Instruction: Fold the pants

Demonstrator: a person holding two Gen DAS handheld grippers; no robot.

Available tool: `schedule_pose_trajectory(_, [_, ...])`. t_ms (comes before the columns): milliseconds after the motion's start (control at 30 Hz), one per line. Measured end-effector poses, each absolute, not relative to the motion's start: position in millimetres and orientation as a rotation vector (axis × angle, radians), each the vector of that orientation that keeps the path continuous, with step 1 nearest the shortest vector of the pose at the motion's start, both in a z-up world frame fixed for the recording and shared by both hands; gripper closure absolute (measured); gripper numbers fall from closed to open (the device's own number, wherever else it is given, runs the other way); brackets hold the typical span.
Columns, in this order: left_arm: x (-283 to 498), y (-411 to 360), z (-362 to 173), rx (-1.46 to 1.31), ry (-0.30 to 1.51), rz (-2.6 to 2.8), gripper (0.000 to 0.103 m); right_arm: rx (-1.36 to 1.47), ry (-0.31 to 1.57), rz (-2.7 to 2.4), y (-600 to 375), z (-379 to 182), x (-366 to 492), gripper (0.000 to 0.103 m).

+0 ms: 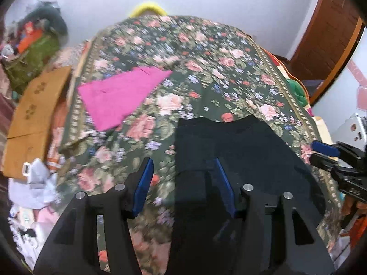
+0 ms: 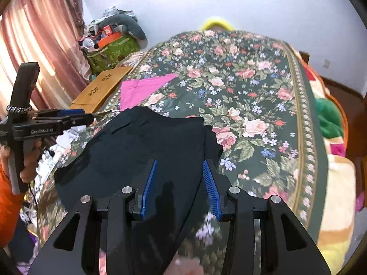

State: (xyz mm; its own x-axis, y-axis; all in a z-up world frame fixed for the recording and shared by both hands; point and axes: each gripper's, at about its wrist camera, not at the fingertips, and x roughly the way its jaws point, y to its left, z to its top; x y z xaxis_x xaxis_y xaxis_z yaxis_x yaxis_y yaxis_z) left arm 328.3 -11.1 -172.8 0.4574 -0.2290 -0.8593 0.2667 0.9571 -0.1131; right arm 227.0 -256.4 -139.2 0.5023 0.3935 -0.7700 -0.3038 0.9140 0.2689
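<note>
Dark navy pants [image 1: 231, 151] lie on a floral bedspread [image 1: 183, 52], near its front edge; they also show in the right wrist view [image 2: 142, 146]. My left gripper [image 1: 184, 163] is open, its jaws straddling the pants' left edge. It also appears at the left of the right wrist view [image 2: 89, 118]. My right gripper [image 2: 180, 163] is open above the pants' right part. It shows at the right edge of the left wrist view [image 1: 321, 152]. Neither gripper holds cloth.
A folded pink garment [image 1: 119, 96] lies on the bed's left side, also in the right wrist view [image 2: 142, 89]. A wooden board [image 1: 34, 119] and piled bags [image 1: 34, 52] stand left of the bed. A green and orange blanket [image 2: 328, 114] hangs at the right.
</note>
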Motion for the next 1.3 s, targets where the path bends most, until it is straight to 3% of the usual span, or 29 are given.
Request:
schedule_pose_trajectory(300, [368, -24, -209, 0.053, 1.166, -0.343, 0.048, 0.0, 1.049, 0.457, -235, -164, 271, 0.067])
schedule_pose_trajectory(433, [375, -26, -221, 0.083, 1.174, -0.329, 0.048, -0.125, 1.088, 0.446, -223, -183, 276, 0.083])
schedule_pose_trajectory(567, [376, -25, -225, 0.109, 1.138, -0.291, 0.046, -0.153, 1.083, 0.442, -227, -194, 277, 0.09])
schedule_pose_trajectory(833, [383, -3, -232, 0.051, 1.139, -0.23, 0.046, -0.101, 1.102, 0.432, -230, -199, 280, 0.091])
schedule_pose_trajectory(1167, [351, -6, -179, 0.15, 1.029, -0.22, 0.045, -0.137, 1.034, 0.439, -233, -156, 257, 0.089])
schedule_pose_trajectory(1233, [345, -7, -169, 0.135, 1.011, -0.232, 0.04, -0.122, 1.014, 0.447, -234, -146, 250, 0.084])
schedule_pose_trajectory(1300, [338, -8, -161, 0.108, 0.995, -0.249, 0.034, -0.104, 0.989, 0.452, -235, -135, 243, 0.071])
